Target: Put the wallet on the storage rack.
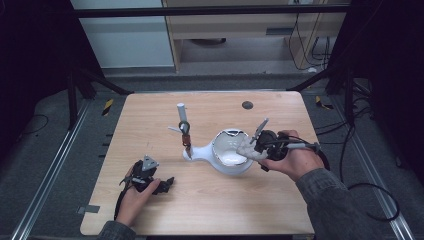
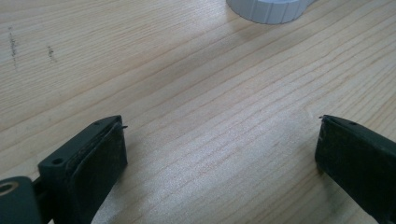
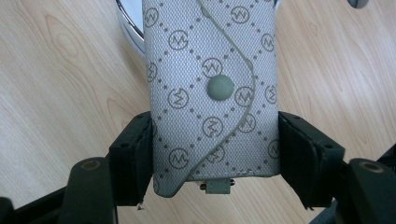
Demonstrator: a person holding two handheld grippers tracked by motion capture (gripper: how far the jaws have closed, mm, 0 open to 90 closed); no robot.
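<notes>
The right gripper [image 3: 215, 154] has its two black pads [image 3: 140, 158] pressed on the long edges of a small grey pouch [image 3: 212, 93], one pad each side, the jaws pinching it near its lower end; the pouch looks like woven or coated fabric with a printed monogram pattern, a curved flap and one round snap [image 3: 220, 87]; I judge it light and soft, likely to flex or fold if squeezed across its flat faces, so this edge-to-edge hold near the end seems sensible, though the fabric may slide if the grip is slack; a little metal fitting [image 3: 218, 186] peeks out at its bottom edge.

Out from there, in the high view the right gripper [image 1: 252, 146] holds the pouch [image 1: 246, 148] over the right rim of a white bowl-like dish [image 1: 227, 165], which sits right of centre on the wooden table [image 1: 200, 210]; whether the pouch touches the rim I cannot tell; the dish runs left into a spout or handle, and a slim stand [image 1: 184, 131] with a white cap rises at its left end.

Further left and nearer, the left gripper [image 1: 157, 184] rests low by the table, well apart from the dish; its jaws are spread wide over bare wood with nothing between them, as the left gripper view [image 2: 219, 154] shows.

Count: one pouch, one snap on it, one white dish, one stand, two grippers; one dark round mark [image 1: 247, 105] on the far side of the table.
</notes>
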